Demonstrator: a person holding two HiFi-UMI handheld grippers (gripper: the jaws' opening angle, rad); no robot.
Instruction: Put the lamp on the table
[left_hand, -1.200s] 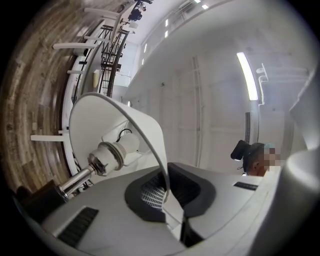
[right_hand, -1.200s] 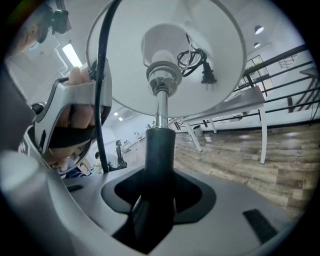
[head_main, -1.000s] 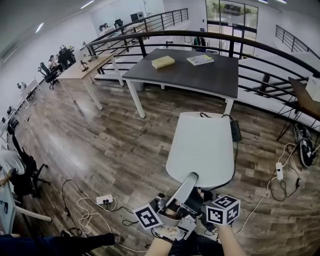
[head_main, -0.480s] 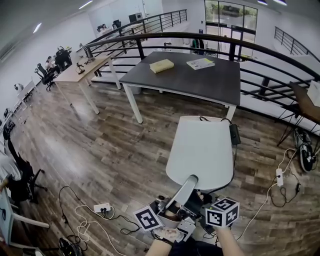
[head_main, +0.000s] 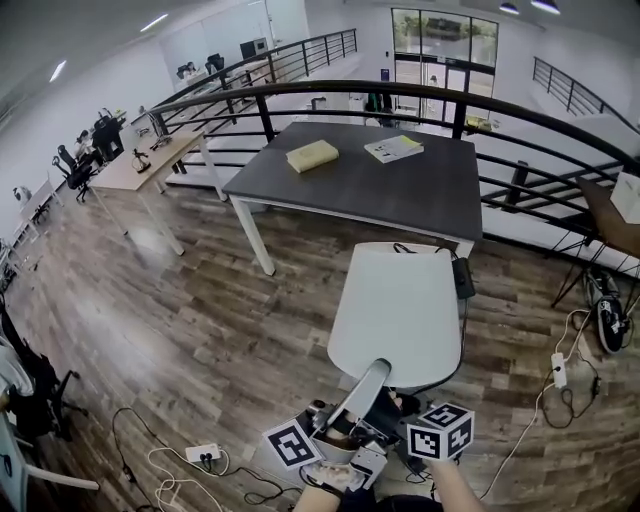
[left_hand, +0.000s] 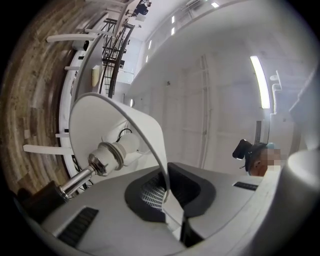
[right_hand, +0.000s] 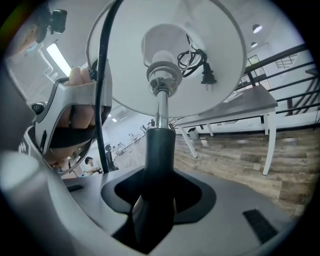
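The person holds the lamp (head_main: 398, 305) in the air over the wooden floor (head_main: 190, 300), on the near side of the dark table (head_main: 400, 195) and not yet on it. It is tipped forward, so the top of the white shade (left_hand: 97, 117) points toward the table. The left gripper (left_hand: 170, 200) has its jaws drawn narrow, pinching the thin rim of the shade. Just inside the shade sit the bulb (left_hand: 122, 146) and its metal socket. The right gripper (right_hand: 155, 200) stands wider, with its jaws clamped on the dark stem (right_hand: 159, 160) below the shade. The lamp's coiled cord and plug (right_hand: 205, 74) lie tucked inside the shade. On the far part of the table lie a yellowish book (head_main: 312, 155) and, to its right, a booklet (head_main: 393, 148). A curved dark railing (head_main: 330, 90) runs behind the table. A white power strip (head_main: 203, 453) and loose cables lie on the floor at the near left.
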